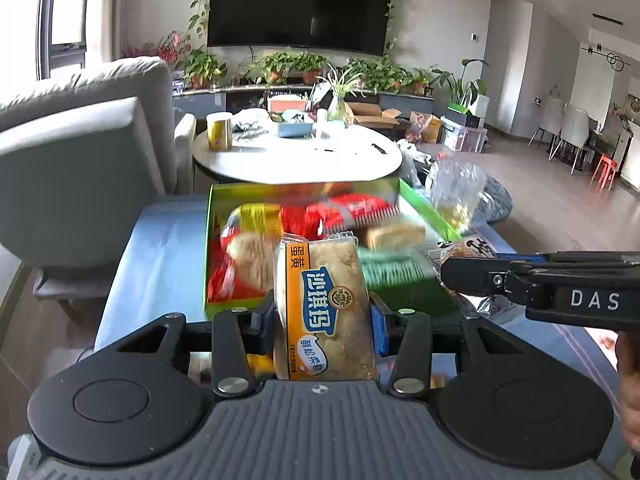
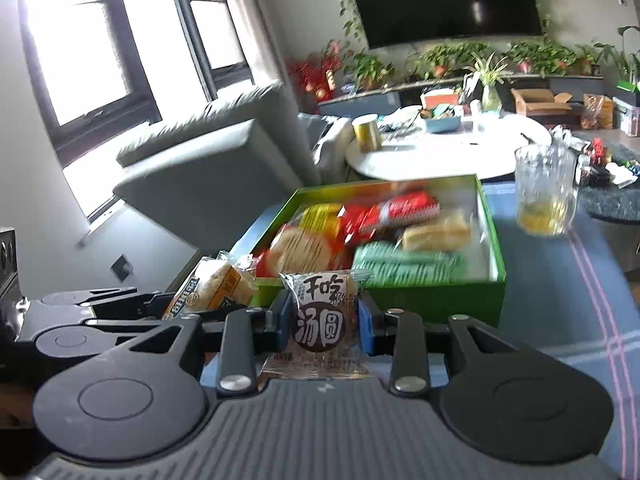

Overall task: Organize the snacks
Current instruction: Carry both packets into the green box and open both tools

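While both grippers hover just in front of a green box, each carries a snack. The left gripper has its fingers clenched on an orange-labelled cake bar, standing upright. The right gripper has its fingers grasping a small clear packet with a dark round label. The green box sits on a blue-covered surface and holds red, yellow and green packets, blurred. Beyond the box stands a round white table cluttered with a yellow canister and a blue basket. Left of the box is a grey sofa. Behind the table, potted plants line a low cabinet under a wall-mounted television. A clear jar stands right of the box.
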